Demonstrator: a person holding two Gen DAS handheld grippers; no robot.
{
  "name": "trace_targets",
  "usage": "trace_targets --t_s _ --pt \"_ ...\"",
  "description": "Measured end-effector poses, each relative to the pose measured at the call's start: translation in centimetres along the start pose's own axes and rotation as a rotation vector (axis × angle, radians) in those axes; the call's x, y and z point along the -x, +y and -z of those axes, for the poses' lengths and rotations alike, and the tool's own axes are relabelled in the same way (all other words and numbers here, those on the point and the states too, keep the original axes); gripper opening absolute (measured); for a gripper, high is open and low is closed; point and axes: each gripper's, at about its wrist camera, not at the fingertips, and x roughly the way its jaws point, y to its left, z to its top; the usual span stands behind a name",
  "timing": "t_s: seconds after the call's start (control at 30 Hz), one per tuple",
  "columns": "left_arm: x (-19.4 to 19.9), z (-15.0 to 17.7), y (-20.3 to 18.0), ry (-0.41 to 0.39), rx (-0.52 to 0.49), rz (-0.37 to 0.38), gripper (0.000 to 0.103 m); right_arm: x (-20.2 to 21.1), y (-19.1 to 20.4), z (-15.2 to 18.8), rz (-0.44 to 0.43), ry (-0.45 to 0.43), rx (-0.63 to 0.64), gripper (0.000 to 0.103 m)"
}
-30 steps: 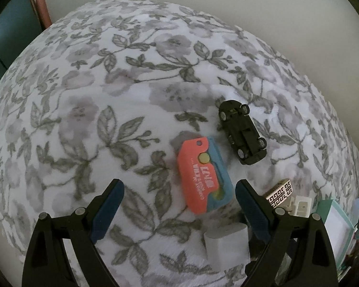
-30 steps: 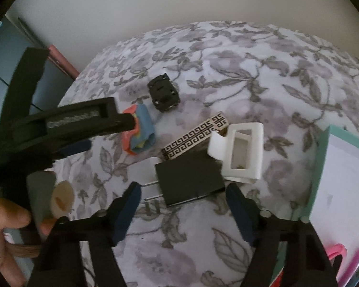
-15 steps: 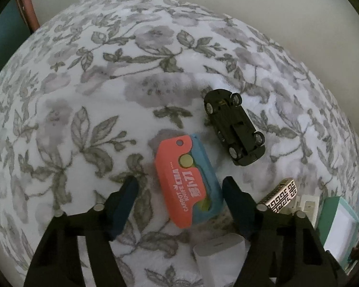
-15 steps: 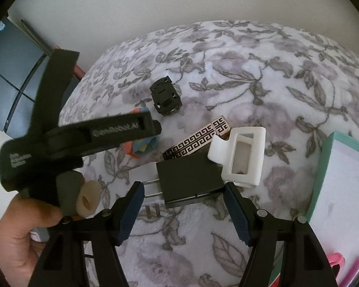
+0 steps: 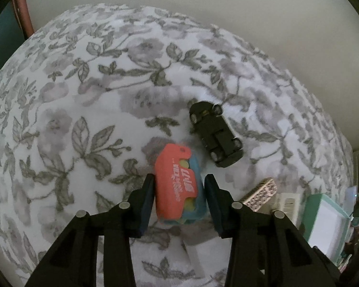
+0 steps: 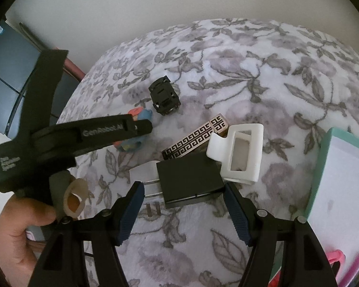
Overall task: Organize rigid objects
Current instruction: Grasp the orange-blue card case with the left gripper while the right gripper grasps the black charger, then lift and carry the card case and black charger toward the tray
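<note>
A red and blue toy knife case (image 5: 177,186) lies on the floral blanket (image 5: 83,119). My left gripper (image 5: 179,191) points down over it. Its jaws are closing, with the case between them and both pads against its sides. In the right wrist view the left gripper (image 6: 141,126) covers most of the case (image 6: 141,114). My right gripper (image 6: 183,193) stands open around a black plug adapter (image 6: 189,179), with a gap on each side. A black toy car (image 5: 215,134) lies upside down just beyond the case.
A patterned gold-and-black bar (image 6: 196,136), a white plastic clip (image 6: 237,153) and a white charger (image 6: 141,169) crowd around the black adapter. A teal-rimmed white box (image 6: 323,148) stands at the right, with pink items (image 6: 335,258) below it. A hand (image 6: 16,234) holds the left gripper.
My left gripper moved in over the toy knife case and its fingers narrowed from wide apart to the case's sides. The right gripper stayed over the black adapter.
</note>
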Motion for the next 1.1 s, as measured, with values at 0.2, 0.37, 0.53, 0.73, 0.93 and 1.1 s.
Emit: trace_targets --t_s 0.2,0.37,0.53,0.73,0.93,1.1 --pt "2.6 0.0 -0.8 -0.035 -0.021 0.019 0.022 1.5 -0.1 0.3 0.001 -0.013 -0.021 0.071" --pt "3.0 0.6 -0.9 -0.024 -0.027 0.02 0.022 2.7 -0.2 0.8 0.008 -0.019 -0.03 0.071" --pt "2.8 1.5 -0.1 -0.005 -0.017 0.009 0.022 3.4 -0.1 0.9 0.014 -0.027 -0.033 0.071" --pt "2.2 2.6 -0.6 0.032 -0.063 -0.02 0.023 3.4 -0.5 1.0 0.021 -0.02 -0.048 0.071" --pt "-0.4 3.7 -0.4 0.107 -0.067 -0.036 0.023 3.2 -0.6 1.2 0.028 -0.013 -0.048 0.071" --pt "-1.1 4.3 -0.5 0.119 -0.078 -0.054 0.023 3.1 -0.8 1.2 0.029 -0.01 -0.055 0.071"
